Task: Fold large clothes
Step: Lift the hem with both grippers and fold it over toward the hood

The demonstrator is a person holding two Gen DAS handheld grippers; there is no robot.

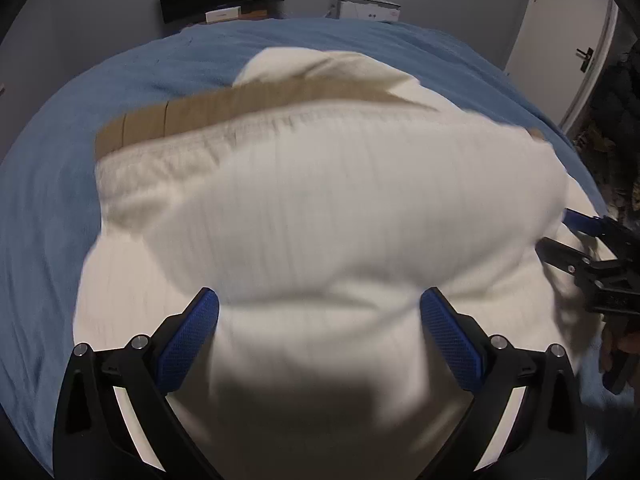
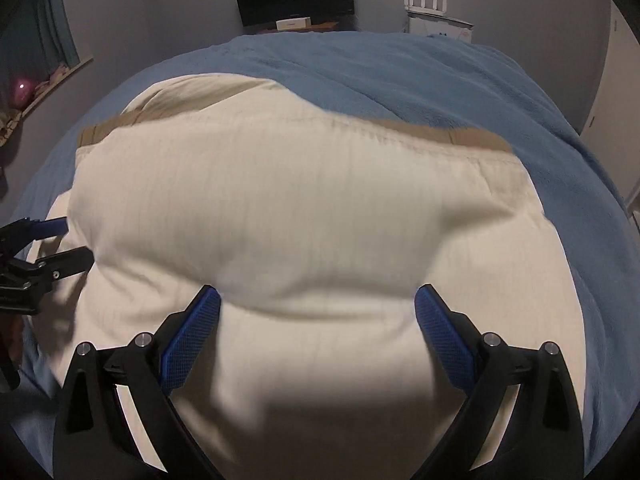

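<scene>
Fingers wide on both the left gripper (image 1: 319, 316) and right gripper (image 2: 318, 312), gripping nothing; cream garment (image 1: 320, 200) folding over the blue bed (image 1: 52, 200); next, judge the fresh edge and re-grip.

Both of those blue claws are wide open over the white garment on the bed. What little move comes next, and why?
Probably a short lift of both grippers, left and right. Their fingers stand apart, gripping nothing, and the cream garment already lies doubled over on the blue blanket, so the fold looks released.
</scene>
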